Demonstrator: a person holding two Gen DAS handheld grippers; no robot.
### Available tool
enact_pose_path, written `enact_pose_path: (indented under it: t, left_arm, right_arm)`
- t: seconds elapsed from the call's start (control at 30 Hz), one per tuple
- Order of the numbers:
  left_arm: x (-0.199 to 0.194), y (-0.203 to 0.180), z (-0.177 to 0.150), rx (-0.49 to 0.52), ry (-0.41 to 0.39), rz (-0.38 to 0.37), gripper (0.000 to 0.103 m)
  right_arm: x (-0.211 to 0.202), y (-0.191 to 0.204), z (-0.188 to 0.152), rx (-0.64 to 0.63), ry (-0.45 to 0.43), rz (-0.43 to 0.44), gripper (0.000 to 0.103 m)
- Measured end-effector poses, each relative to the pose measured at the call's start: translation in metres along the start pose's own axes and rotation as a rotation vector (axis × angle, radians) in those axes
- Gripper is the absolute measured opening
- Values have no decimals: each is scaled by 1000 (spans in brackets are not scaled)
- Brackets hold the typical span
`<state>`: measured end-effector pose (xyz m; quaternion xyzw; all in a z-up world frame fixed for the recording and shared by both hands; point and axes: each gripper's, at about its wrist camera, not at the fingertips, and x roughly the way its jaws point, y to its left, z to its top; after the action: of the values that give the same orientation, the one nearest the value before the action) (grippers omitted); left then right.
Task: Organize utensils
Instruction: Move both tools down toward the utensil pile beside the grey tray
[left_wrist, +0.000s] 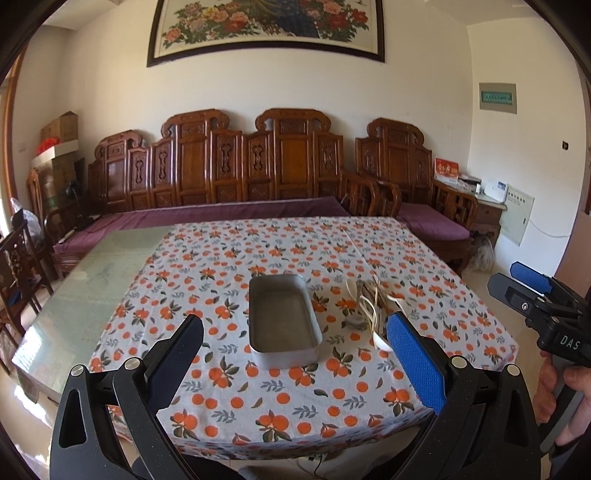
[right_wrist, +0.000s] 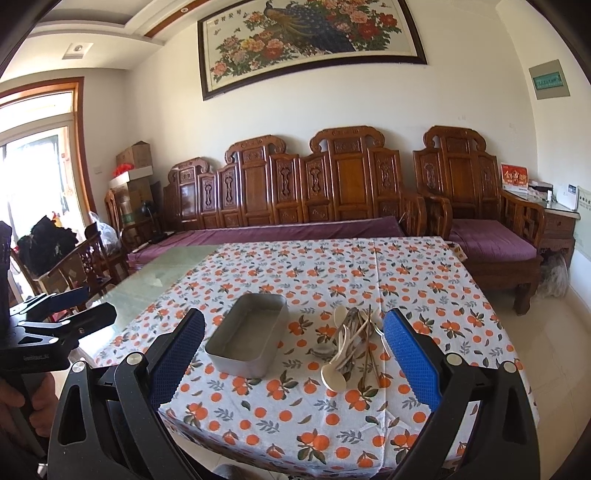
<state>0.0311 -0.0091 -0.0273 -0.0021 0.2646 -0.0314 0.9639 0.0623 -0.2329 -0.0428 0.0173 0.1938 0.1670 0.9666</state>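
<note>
An empty grey metal tray (left_wrist: 282, 317) (right_wrist: 249, 334) sits on the orange-patterned tablecloth. Just right of it lies a loose pile of utensils (left_wrist: 369, 306) (right_wrist: 352, 341): white spoons, chopsticks and metal pieces. My left gripper (left_wrist: 295, 328) is open, held above the near table edge in front of the tray. My right gripper (right_wrist: 293, 328) is open too, back from the pile and tray. Each gripper also shows in the other's view: the right gripper (left_wrist: 528, 291) at the right edge, the left gripper (right_wrist: 70, 310) at the left edge. Neither holds anything.
The tablecloth (left_wrist: 332, 251) covers the right part of a glass-topped table (left_wrist: 92, 280). A carved wooden sofa with purple cushions (left_wrist: 240, 214) runs behind it, an armchair (right_wrist: 491, 236) at the right. A wooden chair (right_wrist: 85, 266) stands at the left. A hand (left_wrist: 565, 384) grips the right handle.
</note>
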Motion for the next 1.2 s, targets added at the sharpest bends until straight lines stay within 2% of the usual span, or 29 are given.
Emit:
enact_pose_path:
  t: [0.13,0.3,0.63,0.9,1.03,1.2]
  left_arm:
    - [18,-3,-3,16,27,-16,96]
    - [42,-10,-6,47,64,-35,96]
    - [84,-24,-11,108,139,-77,96]
    - [119,-35,-17,147,213,-104,96]
    - [139,-40,-17,139,243,-121,96]
    - [174,-57,-20,128,299,-150,90]
  right_arm:
    - [18,-12,-7,-7,30,-10,95]
    - [44,-28,-11,-16,78,-26,86]
    - [94,-62,-4,-21,167,-27,72]
    - [135,-101,-13,-6,252,-39,59]
    - [151,-117,-26,-5,292,-51,58]
    - [165,-131,-45,16,330,-40,56]
